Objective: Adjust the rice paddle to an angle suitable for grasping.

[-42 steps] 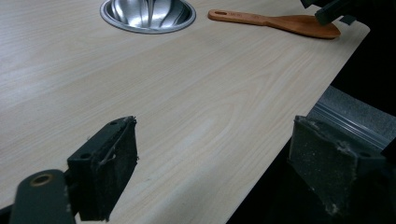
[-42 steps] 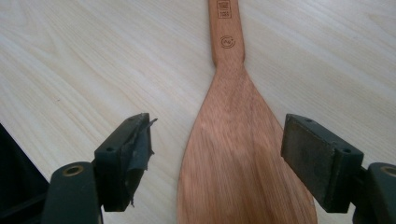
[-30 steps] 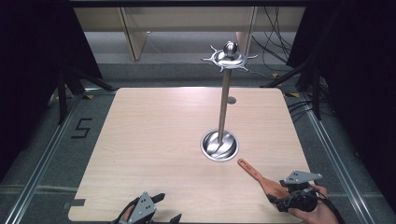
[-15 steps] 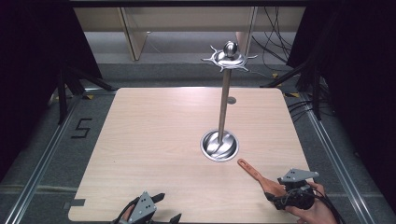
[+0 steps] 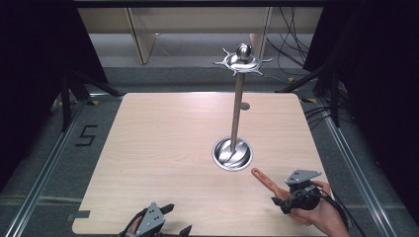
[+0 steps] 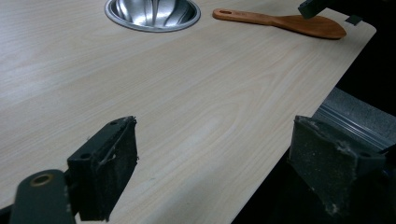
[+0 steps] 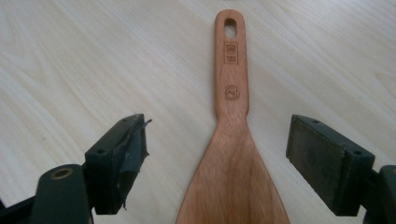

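Note:
A wooden spatula point(image 5: 262, 178) lies flat on the table, its handle hole pointing toward the metal stand. My right gripper point(image 5: 282, 198) sits over the blade end. In the right gripper view the spatula point(image 7: 232, 154) lies between the jaws of that gripper point(image 7: 218, 129), which have just been opening and stand wide, with neither pad touching the wood. My left gripper point(image 5: 177, 218) rests at the table's near edge, open and holding nothing point(image 6: 215, 135). The left gripper view has the spatula point(image 6: 285, 22) farther off.
A metal stand rises from a round dished base point(image 5: 232, 154) in mid-table to a hooked crown point(image 5: 242, 61). Its base point(image 6: 152, 11) lies close to the spatula's handle tip. The table's near edge point(image 6: 299, 135) runs under my left gripper. A small disc point(image 5: 245, 105) sits behind the pole.
My right gripper has shifted a little left and farther up the table along the spatula. The spatula and the left gripper have stayed where they were.

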A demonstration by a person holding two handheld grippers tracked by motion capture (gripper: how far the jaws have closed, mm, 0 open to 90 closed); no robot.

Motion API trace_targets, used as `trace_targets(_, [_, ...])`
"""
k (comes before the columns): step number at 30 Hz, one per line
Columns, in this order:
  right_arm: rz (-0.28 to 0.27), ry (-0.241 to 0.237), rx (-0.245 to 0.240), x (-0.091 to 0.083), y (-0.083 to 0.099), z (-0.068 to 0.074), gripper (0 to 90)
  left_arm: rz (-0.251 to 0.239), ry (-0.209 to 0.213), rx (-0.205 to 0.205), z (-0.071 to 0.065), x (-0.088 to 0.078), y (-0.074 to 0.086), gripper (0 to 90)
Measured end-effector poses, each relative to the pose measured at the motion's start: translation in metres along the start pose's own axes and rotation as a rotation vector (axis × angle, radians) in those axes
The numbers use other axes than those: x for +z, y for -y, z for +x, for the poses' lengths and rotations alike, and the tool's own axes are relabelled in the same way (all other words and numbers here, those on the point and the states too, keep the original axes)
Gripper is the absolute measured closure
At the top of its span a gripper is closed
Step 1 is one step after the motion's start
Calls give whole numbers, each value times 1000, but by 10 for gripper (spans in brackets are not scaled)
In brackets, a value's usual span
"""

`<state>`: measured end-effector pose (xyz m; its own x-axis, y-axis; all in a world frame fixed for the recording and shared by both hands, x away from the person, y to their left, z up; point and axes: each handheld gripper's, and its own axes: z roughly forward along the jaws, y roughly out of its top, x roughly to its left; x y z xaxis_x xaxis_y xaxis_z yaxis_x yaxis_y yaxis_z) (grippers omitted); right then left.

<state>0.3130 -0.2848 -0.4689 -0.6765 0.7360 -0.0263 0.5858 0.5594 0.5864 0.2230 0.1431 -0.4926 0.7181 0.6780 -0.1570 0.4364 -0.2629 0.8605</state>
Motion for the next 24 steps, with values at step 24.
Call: trace_targets(24, [194, -11, -69, 32, -63, -17, 467, -1, 2, 2, -1, 0, 0, 147])
